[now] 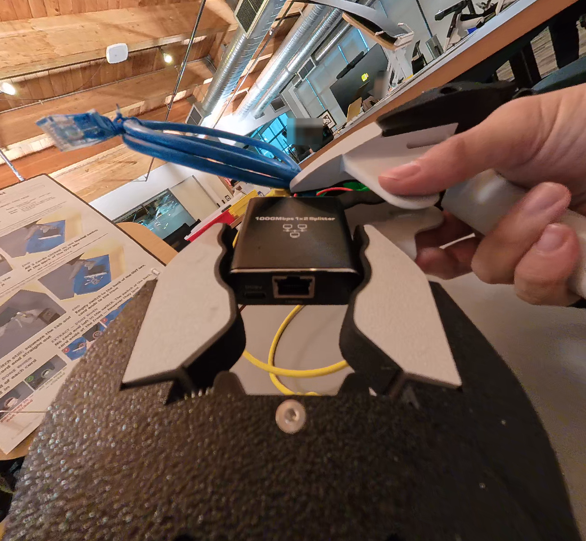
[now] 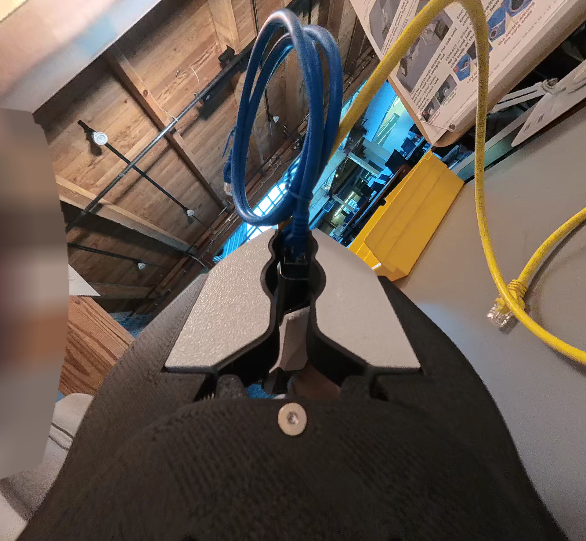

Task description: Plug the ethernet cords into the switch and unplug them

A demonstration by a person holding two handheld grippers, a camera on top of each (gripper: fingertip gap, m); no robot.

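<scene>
My left gripper (image 1: 295, 234) is shut on the black switch (image 1: 295, 240) and holds it above the grey table (image 2: 523, 430), with its empty front port facing the camera. My right gripper (image 2: 295, 240) is shut on the plug end of the coiled blue cord (image 2: 298, 234), right at the switch's far side (image 2: 293, 272). How deep the plug sits is hidden. The blue cord (image 1: 206, 151) loops away, and its free plug (image 1: 69, 129) hangs at the upper left. A yellow cord (image 2: 478, 113) arcs over from behind the switch. Its free plug (image 2: 501, 316) lies on the table.
A person's hand (image 1: 507, 177) holds the right gripper's handle. A printed instruction sheet (image 1: 47, 272) stands on the left of the left view. A yellow bin (image 2: 409, 211) sits beyond the switch. A loop of yellow cord (image 1: 285, 351) lies under the left gripper. My left and right fingertips are right by each other.
</scene>
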